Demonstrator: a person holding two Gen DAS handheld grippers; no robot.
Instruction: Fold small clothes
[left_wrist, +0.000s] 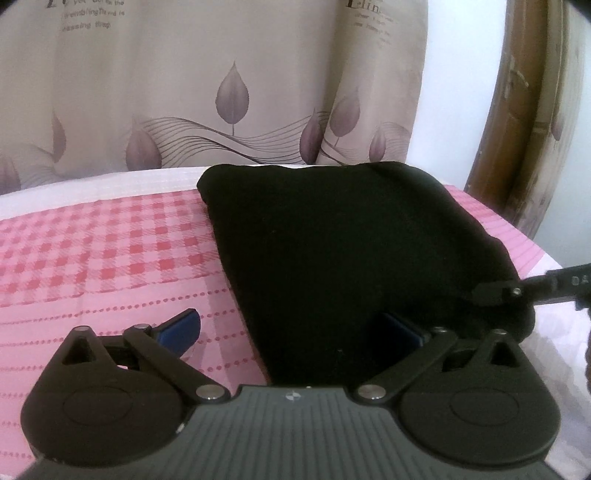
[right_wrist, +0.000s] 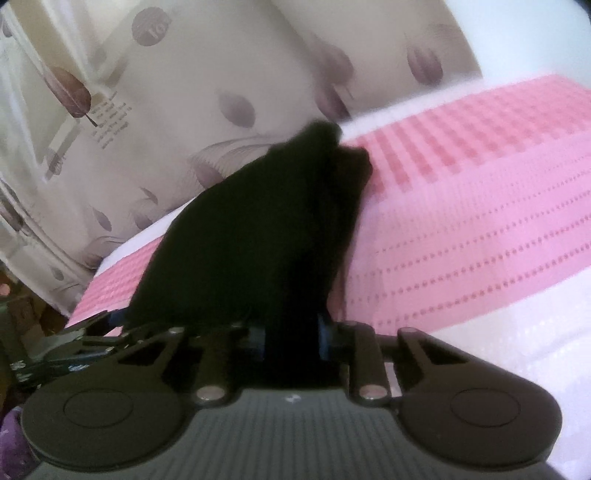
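Black garment (left_wrist: 351, 251), folded to a compact pad, lies on the pink checked cloth (left_wrist: 110, 251) near its far edge, before the leaf-print curtain (left_wrist: 229, 92). Right tongs (right_wrist: 291, 339) are clenched on its near corner, seemingly to lift or turn that edge. Left tongs (left_wrist: 291, 328), spread wide and level, straddle the garment's near side, gripping nothing.

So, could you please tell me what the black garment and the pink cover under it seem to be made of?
Black garment: soft matte fabric, probably knit or fleece; it drapes, no sheen, weave too dark to tell. Pink cover: woven cloth, likely cotton; checks and dotted stripes look woven in, matte.
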